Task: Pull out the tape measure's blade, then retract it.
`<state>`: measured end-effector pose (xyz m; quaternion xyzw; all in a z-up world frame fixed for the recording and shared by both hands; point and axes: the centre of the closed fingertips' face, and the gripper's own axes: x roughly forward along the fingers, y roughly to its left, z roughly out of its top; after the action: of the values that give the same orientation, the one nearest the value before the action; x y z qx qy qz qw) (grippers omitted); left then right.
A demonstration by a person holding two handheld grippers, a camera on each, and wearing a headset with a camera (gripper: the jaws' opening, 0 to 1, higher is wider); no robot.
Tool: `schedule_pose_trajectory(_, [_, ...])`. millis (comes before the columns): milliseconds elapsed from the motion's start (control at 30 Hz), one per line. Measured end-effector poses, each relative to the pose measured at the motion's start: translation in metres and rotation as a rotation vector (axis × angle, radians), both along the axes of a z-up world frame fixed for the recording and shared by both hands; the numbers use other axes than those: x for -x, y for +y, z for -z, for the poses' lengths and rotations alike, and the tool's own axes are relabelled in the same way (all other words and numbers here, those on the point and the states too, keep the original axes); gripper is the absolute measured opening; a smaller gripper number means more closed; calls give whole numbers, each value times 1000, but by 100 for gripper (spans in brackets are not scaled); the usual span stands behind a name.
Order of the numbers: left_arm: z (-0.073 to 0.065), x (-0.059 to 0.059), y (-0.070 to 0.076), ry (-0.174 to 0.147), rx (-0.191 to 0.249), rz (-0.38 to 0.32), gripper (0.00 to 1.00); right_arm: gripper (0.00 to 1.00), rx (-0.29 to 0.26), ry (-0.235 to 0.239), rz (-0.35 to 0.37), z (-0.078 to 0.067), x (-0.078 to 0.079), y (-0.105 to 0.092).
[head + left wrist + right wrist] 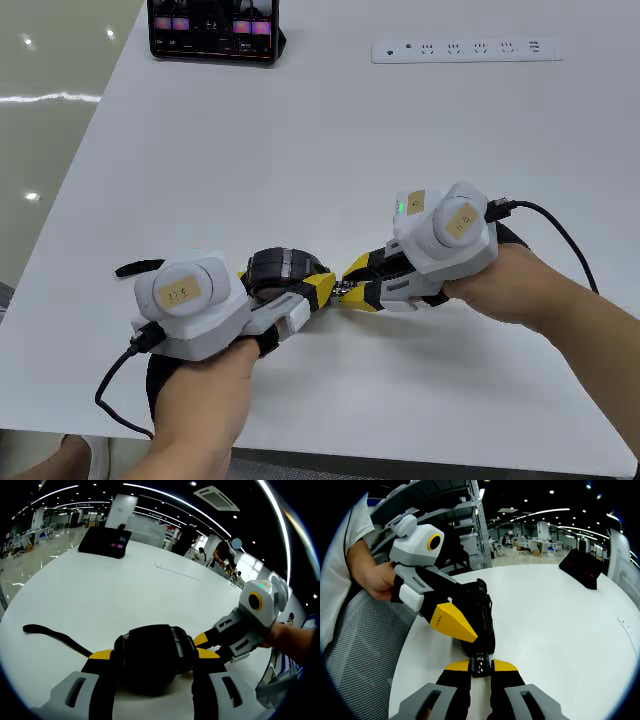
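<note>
A black tape measure [282,272] rests on the white table [300,150], held between the yellow-tipped jaws of my left gripper [300,290]. In the left gripper view the case [152,655] fills the gap between the jaws, and its black wrist strap [50,632] trails off to the left. My right gripper [352,290] faces it from the right, shut on the blade's end [480,662], where printed numbers show between the yellow tips [481,667]. Only a very short length of blade [340,291] is out of the case [480,612].
A dark tablet [213,28] stands at the table's far edge and a white power strip [465,48] lies to its right. The near table edge [400,462] runs just below both hands. Cables trail from both grippers.
</note>
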<state>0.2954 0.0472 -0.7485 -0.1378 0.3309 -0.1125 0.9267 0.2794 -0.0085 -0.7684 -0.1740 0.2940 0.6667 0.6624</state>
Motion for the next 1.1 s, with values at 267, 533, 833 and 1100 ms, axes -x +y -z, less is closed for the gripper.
schedule_pose_trajectory(267, [1,0,-1,6,-19,5,56,11,14,-15,-2,1,2,1])
schedule_pose_trajectory(533, [1,0,-1,12,-39,12,56,11,14,-15,6,1,1,2])
schedule_pose_trajectory(833, [1,0,0,14,-31,10,56,11,9,-18,6,2,0,11])
schedule_pose_trajectory(1100, [0,-1,0,11,-21,5,57,11,-1,-17,17,2,0,9])
